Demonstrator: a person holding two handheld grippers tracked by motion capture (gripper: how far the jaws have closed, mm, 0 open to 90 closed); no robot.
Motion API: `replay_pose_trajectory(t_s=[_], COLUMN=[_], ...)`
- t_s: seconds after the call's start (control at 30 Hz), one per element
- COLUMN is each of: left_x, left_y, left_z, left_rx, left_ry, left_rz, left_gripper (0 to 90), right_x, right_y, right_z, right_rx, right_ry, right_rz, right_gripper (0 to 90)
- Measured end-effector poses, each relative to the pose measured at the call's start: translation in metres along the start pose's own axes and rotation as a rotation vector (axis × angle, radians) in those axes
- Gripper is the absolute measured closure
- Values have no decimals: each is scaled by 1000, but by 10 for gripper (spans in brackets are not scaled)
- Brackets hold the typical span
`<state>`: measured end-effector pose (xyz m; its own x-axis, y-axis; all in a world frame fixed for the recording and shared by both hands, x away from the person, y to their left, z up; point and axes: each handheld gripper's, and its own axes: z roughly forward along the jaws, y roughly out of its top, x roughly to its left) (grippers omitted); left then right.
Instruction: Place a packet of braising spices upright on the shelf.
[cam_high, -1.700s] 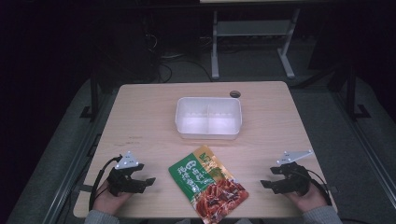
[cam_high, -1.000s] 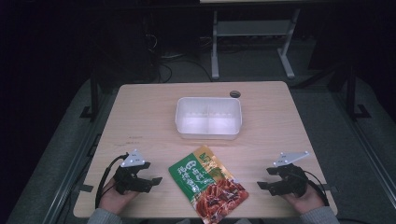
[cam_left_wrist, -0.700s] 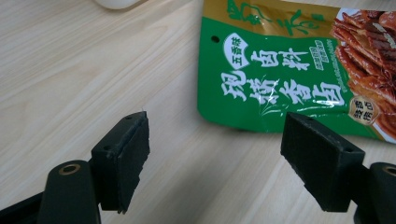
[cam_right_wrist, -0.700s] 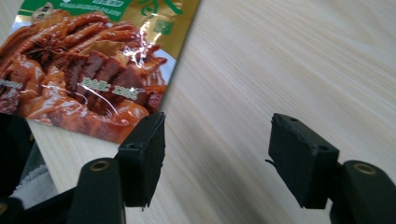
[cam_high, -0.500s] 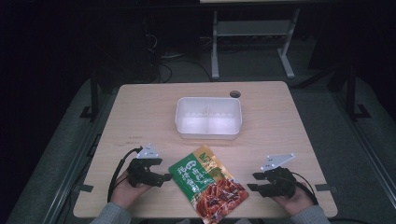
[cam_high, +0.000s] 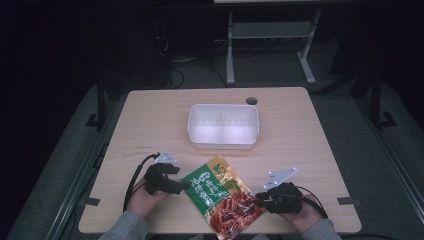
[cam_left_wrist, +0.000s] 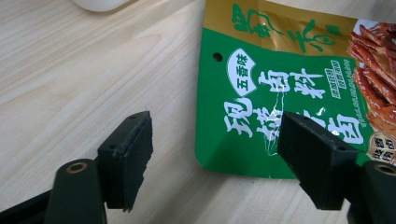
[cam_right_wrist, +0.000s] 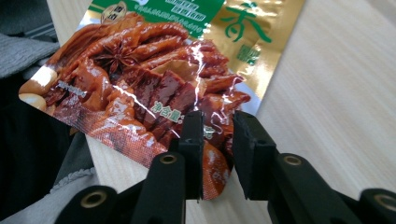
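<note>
Both grippers drawn inward toward the glossy green-and-gold foil seasoning packet (cam_high: 222, 197) at the pale wooden table's (cam_high: 300, 130) near edge. Left gripper (cam_left_wrist: 215, 158) spread wide astride the packet's corner, not gripping. Right gripper (cam_right_wrist: 218, 135) just closing, narrow gap over the packet's edge, not yet clamped. White plastic divided container (cam_high: 223, 126) behind.

Right claw (cam_right_wrist: 217, 135) jaws closing around the food pouch's (cam_right_wrist: 154, 88) edge; small gap remains.
</note>
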<state>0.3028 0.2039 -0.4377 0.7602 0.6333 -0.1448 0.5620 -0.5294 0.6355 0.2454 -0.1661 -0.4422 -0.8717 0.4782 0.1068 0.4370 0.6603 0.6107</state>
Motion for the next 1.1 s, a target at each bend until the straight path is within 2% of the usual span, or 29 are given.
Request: replay_pose_trajectory(t_s=[0.1, 0.23, 0.47, 0.7, 0.87, 1.03, 1.1], left_x=[0, 0, 1, 2, 1, -3, -5], left_y=[0, 1, 1, 1, 2, 3, 4], left_z=[2, 2, 4, 9, 11, 16, 18], left_rx=[4, 8, 14, 50, 66, 84, 92], left_ry=[0, -2, -3, -9, -27, -80, -72], left_rz=[1, 4, -1, -19, -14, -8, 4], left_gripper=[296, 325, 356, 388, 408, 470, 486], right_x=[3, 7, 11, 11, 11, 10, 9], right_y=[0, 0, 0, -1, -2, -3, -4], right_z=[5, 9, 13, 16, 18, 17, 18], right_rx=[22, 43, 56, 70, 72, 63, 60], right_ry=[19, 27, 33, 30, 31, 41, 46], right_rz=[-20, -50, -74, -83, -83, -74, -72], right_gripper=[831, 896, 899, 899, 899, 899, 899])
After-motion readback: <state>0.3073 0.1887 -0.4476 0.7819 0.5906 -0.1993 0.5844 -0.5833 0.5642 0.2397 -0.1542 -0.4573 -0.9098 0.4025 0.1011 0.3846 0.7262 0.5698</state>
